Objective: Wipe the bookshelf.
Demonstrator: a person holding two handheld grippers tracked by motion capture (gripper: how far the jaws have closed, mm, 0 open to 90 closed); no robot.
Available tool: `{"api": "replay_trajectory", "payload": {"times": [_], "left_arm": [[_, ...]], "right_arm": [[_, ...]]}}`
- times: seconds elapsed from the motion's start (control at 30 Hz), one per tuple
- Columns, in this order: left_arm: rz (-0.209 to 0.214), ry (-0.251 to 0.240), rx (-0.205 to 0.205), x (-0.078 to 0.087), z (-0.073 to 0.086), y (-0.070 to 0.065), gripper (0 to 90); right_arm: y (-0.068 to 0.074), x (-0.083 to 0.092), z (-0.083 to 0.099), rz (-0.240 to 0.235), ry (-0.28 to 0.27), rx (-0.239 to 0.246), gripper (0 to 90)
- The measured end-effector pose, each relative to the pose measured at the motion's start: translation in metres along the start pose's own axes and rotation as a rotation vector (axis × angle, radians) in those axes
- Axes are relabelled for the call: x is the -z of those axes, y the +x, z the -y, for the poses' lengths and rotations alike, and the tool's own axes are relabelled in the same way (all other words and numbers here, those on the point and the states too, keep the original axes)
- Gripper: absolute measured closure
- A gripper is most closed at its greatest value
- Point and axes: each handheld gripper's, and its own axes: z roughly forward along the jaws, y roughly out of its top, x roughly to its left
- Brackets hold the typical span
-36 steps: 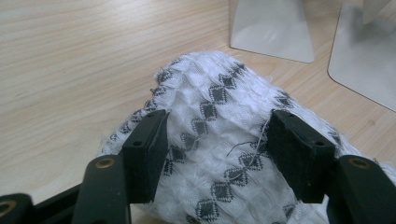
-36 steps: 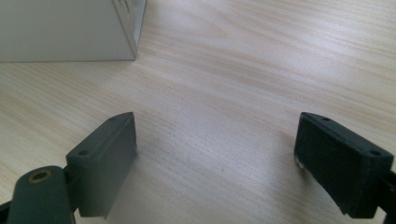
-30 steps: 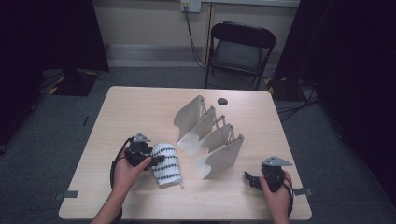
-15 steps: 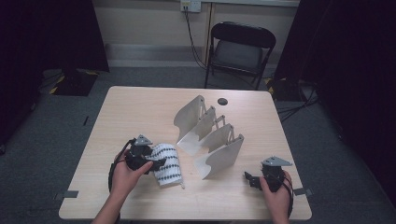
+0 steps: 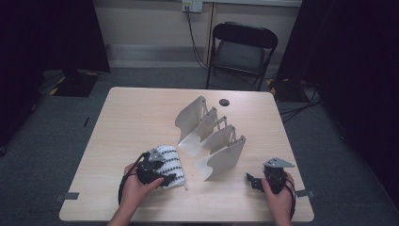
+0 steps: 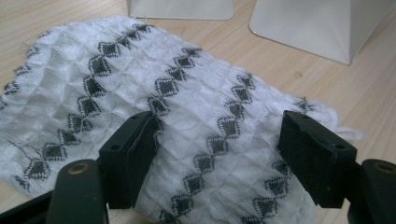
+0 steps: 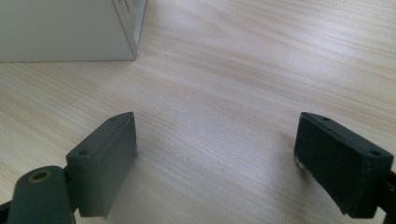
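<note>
Now the left gripper (image 5: 165, 178) sits low over the knit cloth (image 6: 154, 107), jaws spread and just been widening, the fabric bulging between the pads (image 6: 135, 154) but not pinched. The cloth lies at the table's (image 5: 136, 117) near-left part, just beside the white rack (image 5: 211, 136). This looks like a release or a re-grip; the next move likely calls for a fresh bite on a fold or edge. The right gripper (image 7: 219, 158) rests near the front right edge, jaws wide apart over bare wood. Pale wooden top, grey carpet around, a folding chair (image 5: 242, 49) by the back wall, dark curtains either side.
</note>
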Motion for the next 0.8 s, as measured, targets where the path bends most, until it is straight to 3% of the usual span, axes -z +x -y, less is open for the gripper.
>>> {"api": "replay_trajectory", "payload": {"times": [0.2,0.8], "left_arm": [[-0.015,0.013,0.002,0.005,0.005,0.005,26.4],[-0.05,0.038,0.072,0.023,0.017,0.03,22.9]], "right_arm": [[0.0,0.0,0.0,0.0,0.0,0.0,12.5],[0.0,0.0,0.0,0.0,0.0,0.0,12.5]]}}
